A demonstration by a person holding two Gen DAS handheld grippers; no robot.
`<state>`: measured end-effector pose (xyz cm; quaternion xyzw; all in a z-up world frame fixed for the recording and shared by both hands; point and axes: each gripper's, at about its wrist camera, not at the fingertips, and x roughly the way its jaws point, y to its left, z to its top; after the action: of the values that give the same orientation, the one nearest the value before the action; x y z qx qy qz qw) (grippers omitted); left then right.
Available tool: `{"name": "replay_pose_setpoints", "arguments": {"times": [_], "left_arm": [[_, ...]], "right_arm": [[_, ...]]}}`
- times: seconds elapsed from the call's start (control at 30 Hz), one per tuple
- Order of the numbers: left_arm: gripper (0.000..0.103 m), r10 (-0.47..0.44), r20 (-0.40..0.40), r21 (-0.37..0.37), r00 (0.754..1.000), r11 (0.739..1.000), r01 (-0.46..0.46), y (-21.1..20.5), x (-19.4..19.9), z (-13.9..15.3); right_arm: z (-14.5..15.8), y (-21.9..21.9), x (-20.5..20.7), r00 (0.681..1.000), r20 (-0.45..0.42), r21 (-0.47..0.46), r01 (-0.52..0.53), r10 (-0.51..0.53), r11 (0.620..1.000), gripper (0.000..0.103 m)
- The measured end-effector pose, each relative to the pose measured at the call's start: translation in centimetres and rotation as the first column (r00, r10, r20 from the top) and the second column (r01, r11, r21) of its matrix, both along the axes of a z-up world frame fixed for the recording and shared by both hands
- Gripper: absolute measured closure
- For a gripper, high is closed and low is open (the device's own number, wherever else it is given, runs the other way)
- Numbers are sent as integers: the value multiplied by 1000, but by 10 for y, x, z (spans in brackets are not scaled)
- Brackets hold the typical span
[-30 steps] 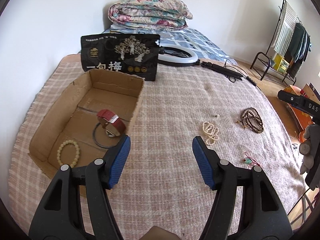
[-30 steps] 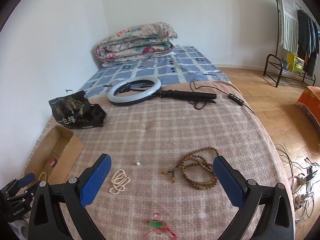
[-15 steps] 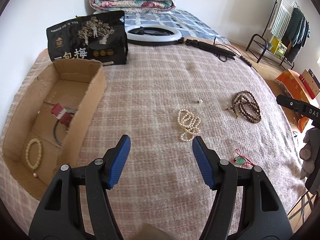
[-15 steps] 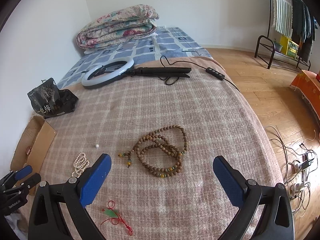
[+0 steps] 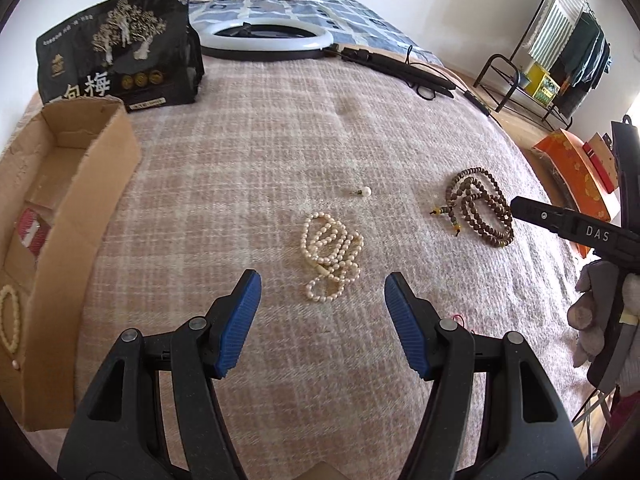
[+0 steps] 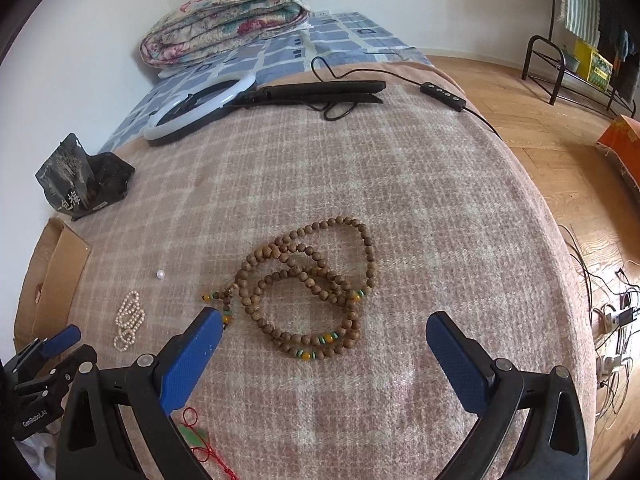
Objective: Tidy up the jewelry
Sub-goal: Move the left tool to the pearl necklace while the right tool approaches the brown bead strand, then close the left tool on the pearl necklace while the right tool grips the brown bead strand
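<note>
My left gripper (image 5: pixel 322 286) is open and empty just short of a white pearl strand (image 5: pixel 331 254) on the checked blanket. My right gripper (image 6: pixel 322 330) is open wide and empty, straddling a coil of brown wooden beads (image 6: pixel 308 288), which also shows in the left wrist view (image 5: pixel 478 206). A loose pearl stud (image 5: pixel 365 191) lies beyond the strand. A red-cord jade pendant (image 6: pixel 196 436) lies under my right gripper's left finger. The cardboard box (image 5: pixel 86 184) at left holds a cream bead bracelet (image 5: pixel 9 318) and a red watch (image 5: pixel 29 228).
A black snack bag (image 5: pixel 120 52) stands behind the box. A ring light (image 6: pixel 200 108) with its black stand and cable lies at the far end. The blanket's right edge drops to a wooden floor with cables (image 6: pixel 608 312) and an orange box (image 5: pixel 576 172).
My left gripper has swung right from the box toward the pearl strand and closed in on it. My right gripper has moved in over the wooden beads. Both stayed open.
</note>
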<state>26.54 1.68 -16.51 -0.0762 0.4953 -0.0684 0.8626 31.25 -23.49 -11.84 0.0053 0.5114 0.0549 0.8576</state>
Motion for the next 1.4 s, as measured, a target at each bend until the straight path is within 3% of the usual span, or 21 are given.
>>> {"name": "replay_pose_setpoints", "arguments": {"times": [0.27,0.63,0.8,0.9,1.07,1.23,1.33,1.4], "left_arm": [[37,-1,-23,15,1000,1000,1,-7,17,-17],[38,-3,-30,44,1000,999,4,-11,31,-31],[51,-4,-19,89,1000,996,6,-14,33,-33],[63,-2,-17,97,1000,995,4,-13,34,-34],[87,-14,-10,109,1000,994,15,-13,32,-33],[92,-18,-8,111,1000,994,18,-13,30,-32],[93,-13,-6,105,1000,994,14,-11,30,-31],[94,-7,-4,102,1000,995,7,-9,29,-30]], "right_arm": [[-19,15,20,999,-21,-56,-48,47,997,0],[-44,10,40,998,-59,-65,-36,32,997,0],[-47,21,37,996,-55,-110,-80,74,991,1],[-47,27,35,994,-49,-142,-105,99,984,7],[-41,28,31,993,-26,-135,-116,113,984,32],[-39,28,28,989,-16,-105,-147,146,984,72],[-37,26,27,988,-15,-81,-156,156,984,87],[-36,24,27,988,-16,-69,-154,154,986,91]]}}
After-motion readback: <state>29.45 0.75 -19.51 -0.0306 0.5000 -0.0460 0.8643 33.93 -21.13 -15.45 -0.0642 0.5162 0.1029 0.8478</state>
